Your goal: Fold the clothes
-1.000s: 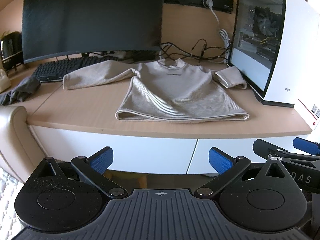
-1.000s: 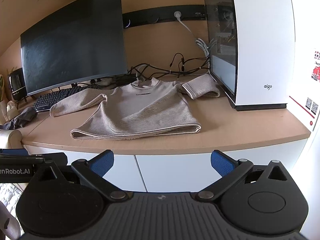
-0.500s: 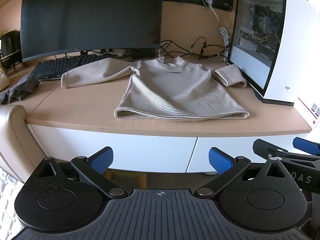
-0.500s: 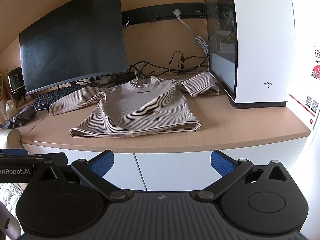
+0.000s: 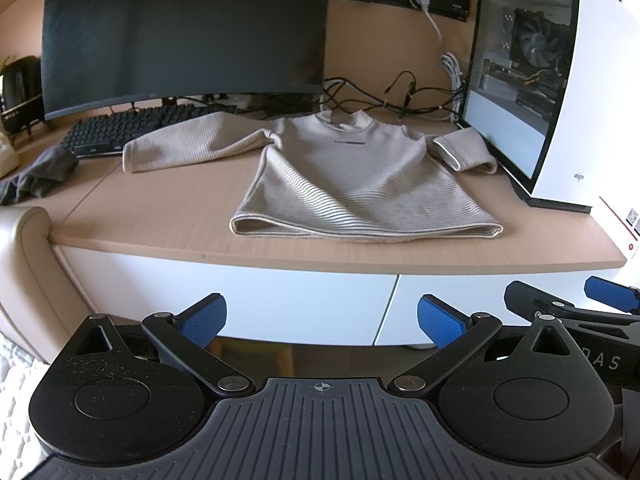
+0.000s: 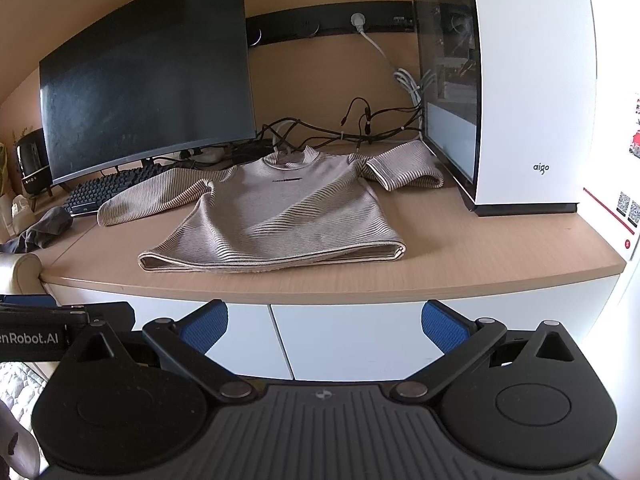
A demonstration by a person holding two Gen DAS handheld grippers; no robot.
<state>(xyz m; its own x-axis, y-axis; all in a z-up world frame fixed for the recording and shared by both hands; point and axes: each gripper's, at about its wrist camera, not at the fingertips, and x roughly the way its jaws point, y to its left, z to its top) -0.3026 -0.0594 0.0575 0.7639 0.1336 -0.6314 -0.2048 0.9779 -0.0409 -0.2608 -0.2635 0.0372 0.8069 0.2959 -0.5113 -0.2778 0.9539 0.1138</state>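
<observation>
You're working at a crowded counter point(image 5: 168, 216): the monitor point(image 5: 188, 32) and white PC case point(image 5: 560, 92) are boxing in the beige ribbed sweater point(image 5: 352, 184), which is lying flat near the front edge, one sleeve bunching against the case. You're hovering both tools low and short of it, left tool point(image 5: 318, 320) and right tool point(image 6: 324, 322) gaping wide, empty. Versus a second ago, you're closing in slightly; the sweater isn't moving.

We counted one sweater point(image 5: 352, 184), one monitor point(image 5: 184, 32), one keyboard point(image 5: 128, 130), one PC tower point(image 5: 560, 92), and two grippers: left point(image 5: 322, 318), right point(image 6: 324, 322).
</observation>
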